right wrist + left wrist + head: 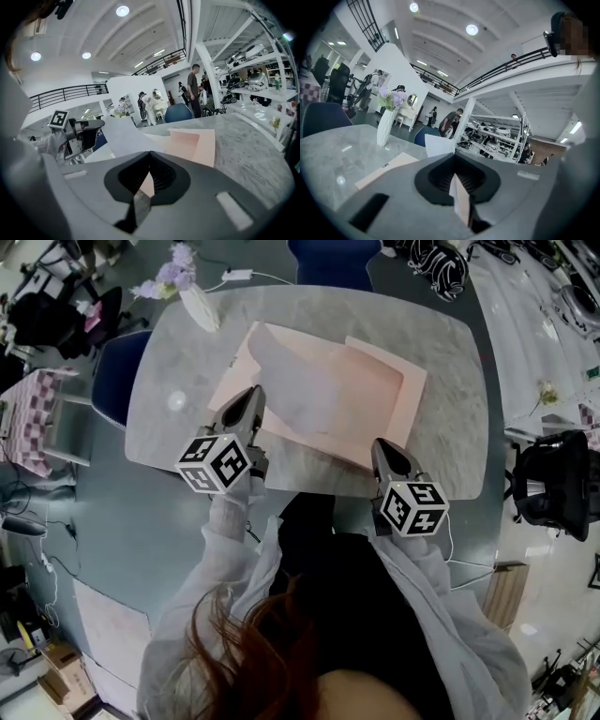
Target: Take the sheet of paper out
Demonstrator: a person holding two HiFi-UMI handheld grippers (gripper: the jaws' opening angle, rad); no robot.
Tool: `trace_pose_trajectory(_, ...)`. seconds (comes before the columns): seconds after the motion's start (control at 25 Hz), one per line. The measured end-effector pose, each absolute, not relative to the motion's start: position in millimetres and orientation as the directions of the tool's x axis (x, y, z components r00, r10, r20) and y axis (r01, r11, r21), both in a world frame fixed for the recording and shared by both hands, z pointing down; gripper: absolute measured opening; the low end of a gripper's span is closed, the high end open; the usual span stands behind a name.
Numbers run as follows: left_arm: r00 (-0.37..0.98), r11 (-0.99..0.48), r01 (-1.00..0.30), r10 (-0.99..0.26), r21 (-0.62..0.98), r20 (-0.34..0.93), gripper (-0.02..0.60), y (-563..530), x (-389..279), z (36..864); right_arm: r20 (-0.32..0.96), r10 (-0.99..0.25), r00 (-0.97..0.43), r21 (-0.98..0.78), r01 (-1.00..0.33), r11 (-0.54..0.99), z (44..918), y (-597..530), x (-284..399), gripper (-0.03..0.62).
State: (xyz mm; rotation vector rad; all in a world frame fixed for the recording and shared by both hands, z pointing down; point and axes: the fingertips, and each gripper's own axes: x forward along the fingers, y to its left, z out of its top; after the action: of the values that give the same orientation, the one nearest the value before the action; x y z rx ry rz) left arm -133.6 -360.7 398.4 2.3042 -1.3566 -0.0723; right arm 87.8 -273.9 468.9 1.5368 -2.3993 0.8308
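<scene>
Grey stone-pattern table (pixel 450 381), open workshop hall behind.

Nearest: both grippers at the table's near edge.
- Left gripper (pixel 251 401): jaws together, pinched on a thin pale edge, which I read as the near-left edge of the sheet of paper (pixel 300 381).
- Right gripper (pixel 384 451): jaws clamped on the near-right edge of the pink folder (pixel 398 390). Pink shows between the pads in the right gripper view.

Middle: the sheet lies across the folder, with its left part raised off the table. How much of it is tucked inside, I cannot tell.

Far: a white vase (pixel 199 306) with flowers stands at the far-left corner, and a blue chair (pixel 333 261) sits beyond the table.

Judgement on the step in hand (drawing the sheet clear):
- The right clamp should pin the folder flat so it does not travel with the sheet.
- Pull with the left in the sheet's own plane, out and away from the folder.
- Avoid rolling the wrist, since a one-edge pinch may crease or tear the paper.
- Stay clear of the vase.
</scene>
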Motion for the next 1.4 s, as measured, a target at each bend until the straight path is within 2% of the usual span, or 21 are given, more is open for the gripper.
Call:
trace_pose_trajectory(0.64, 0.508, -0.435, -0.837, -0.843, 0.331, 0.176, 0.008, -247, -135, 392, 0.355, -0.811, -0.464, -0.355, -0.87, 0.342, 455, -194, 81, 0.008)
trace_pose_trajectory(1.4, 0.559, -0.497, -0.828, -0.772, 0.261, 0.302, 0.008, -169, -94, 442, 0.334, -0.835, -0.437, -0.333, -0.884, 0.33, 449, -156, 95, 0.008)
